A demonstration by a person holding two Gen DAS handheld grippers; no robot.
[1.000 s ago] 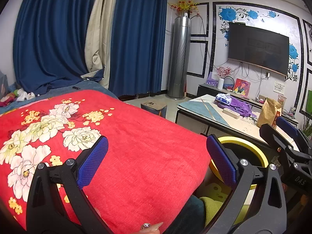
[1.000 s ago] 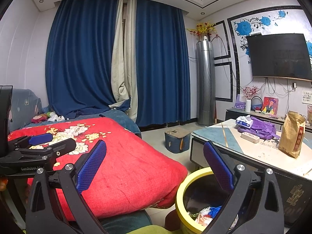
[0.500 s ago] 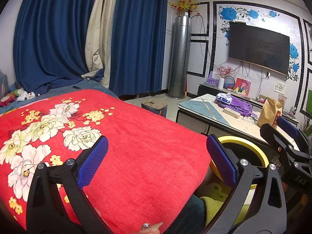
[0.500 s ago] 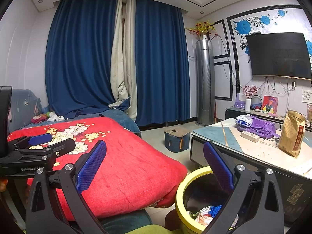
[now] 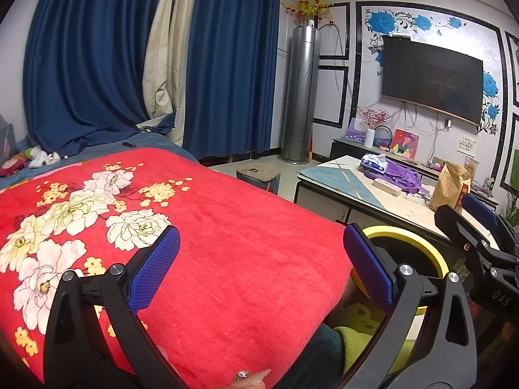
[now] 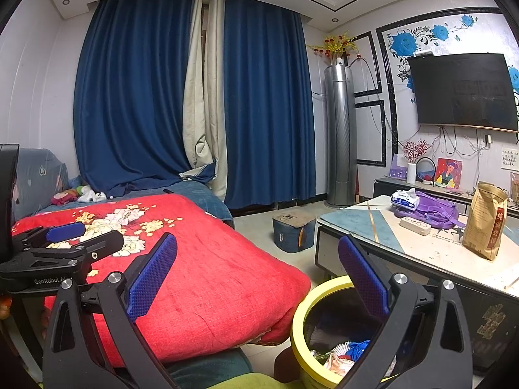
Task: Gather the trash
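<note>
Between the blue pads of the left gripper point(image 5: 261, 267): nothing, jaws spread wide over the red floral blanket point(image 5: 227, 243). Right gripper point(image 6: 258, 272): jaws likewise wide apart, empty, held above the yellow-rimmed bin point(image 6: 300, 327). 1 bin, on the floor between blanket edge and low table point(image 6: 438, 253); inside it, crumpled trash point(image 6: 343, 351), white and blue pieces, count unclear. On the table: 1 brown paper bag point(image 6: 485, 220), upright; 1 purple backpack point(image 6: 434, 209); 1 tissue pack point(image 6: 405, 198); 1 white power strip point(image 6: 415, 226). 1 blue stool point(image 6: 293, 230) on the floor beyond.
</note>
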